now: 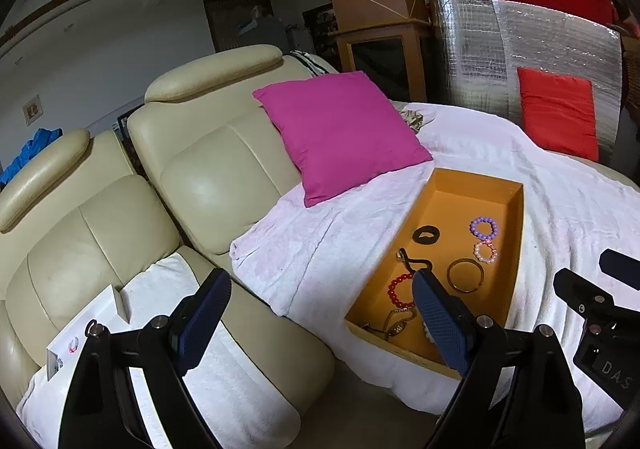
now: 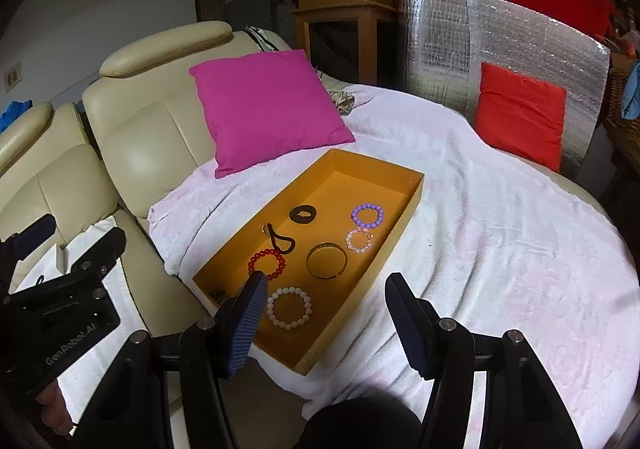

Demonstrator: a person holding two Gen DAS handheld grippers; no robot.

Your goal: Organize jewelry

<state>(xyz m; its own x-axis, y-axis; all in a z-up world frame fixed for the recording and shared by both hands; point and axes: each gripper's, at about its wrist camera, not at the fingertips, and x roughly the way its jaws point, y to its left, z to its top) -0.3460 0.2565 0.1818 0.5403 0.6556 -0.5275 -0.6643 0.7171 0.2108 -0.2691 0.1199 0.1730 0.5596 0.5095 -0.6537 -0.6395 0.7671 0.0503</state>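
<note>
An orange box [image 2: 404, 205] [image 1: 516, 245] lies on the white blanket. It holds several pieces: a purple bead bracelet [image 2: 367, 215], a pink-white one [image 2: 359, 241], a gold bangle [image 2: 327, 260], a red bead bracelet [image 2: 267, 264], a white bead bracelet [image 2: 289, 308], dark hair ties [image 2: 303, 213] and a watch [image 1: 398, 323]. My left gripper [image 1: 320, 319] is open and empty over the sofa seat, left of the box. My right gripper [image 2: 326, 323] is open and empty above the box's near end.
A small white card tray [image 1: 92, 315] with a ring and earrings lies on a white towel on the left sofa seat. A magenta cushion [image 2: 266, 109] leans on the cream sofa back. A red cushion [image 2: 520, 115] rests against a silver foil panel.
</note>
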